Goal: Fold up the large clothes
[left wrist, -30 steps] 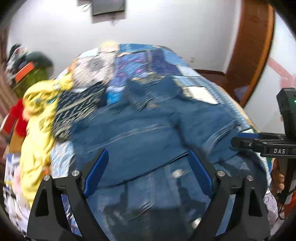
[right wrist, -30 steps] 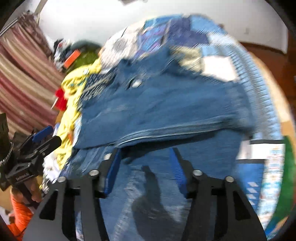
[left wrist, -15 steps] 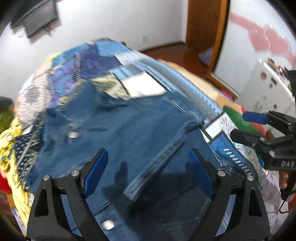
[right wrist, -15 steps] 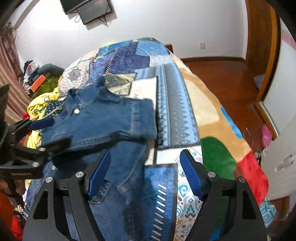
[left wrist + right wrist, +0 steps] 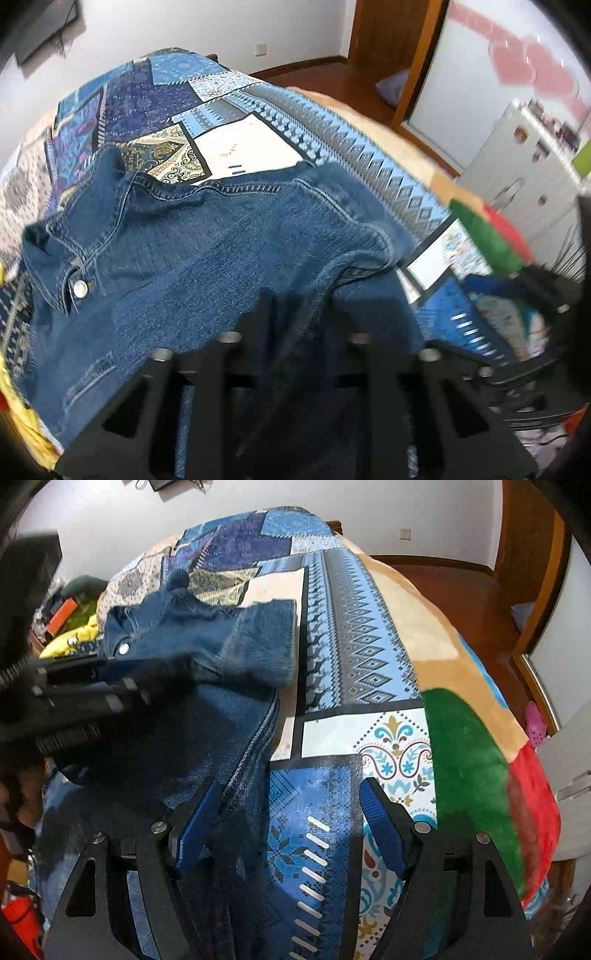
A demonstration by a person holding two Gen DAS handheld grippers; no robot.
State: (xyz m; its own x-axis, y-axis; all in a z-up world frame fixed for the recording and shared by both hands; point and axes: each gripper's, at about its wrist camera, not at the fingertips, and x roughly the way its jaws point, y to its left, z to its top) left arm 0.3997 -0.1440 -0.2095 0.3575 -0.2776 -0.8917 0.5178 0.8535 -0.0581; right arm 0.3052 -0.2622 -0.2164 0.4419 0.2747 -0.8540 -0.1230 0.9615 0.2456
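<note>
A dark blue denim jacket [image 5: 207,251] lies on a patchwork bedspread [image 5: 258,144], collar and metal button at the left. My left gripper [image 5: 295,314] is shut on a fold of the denim at the jacket's right side. In the right wrist view the jacket [image 5: 207,638] is partly folded over on itself, and the left gripper [image 5: 92,686] reaches in from the left onto it. My right gripper [image 5: 288,827] is open, its left finger [image 5: 195,827] against the jacket's lower edge and its right finger over the bedspread [image 5: 369,664].
A yellow garment [image 5: 70,642] and other clothes are piled at the bed's far left. A wooden door frame [image 5: 413,62] and a white cabinet [image 5: 524,173] stand to the right of the bed. The bed's right edge drops off near the red and green patches [image 5: 480,768].
My left gripper has closed on the denim fold; it was open half a second ago. My right gripper has moved lower and closer to the jacket's edge and stays open.
</note>
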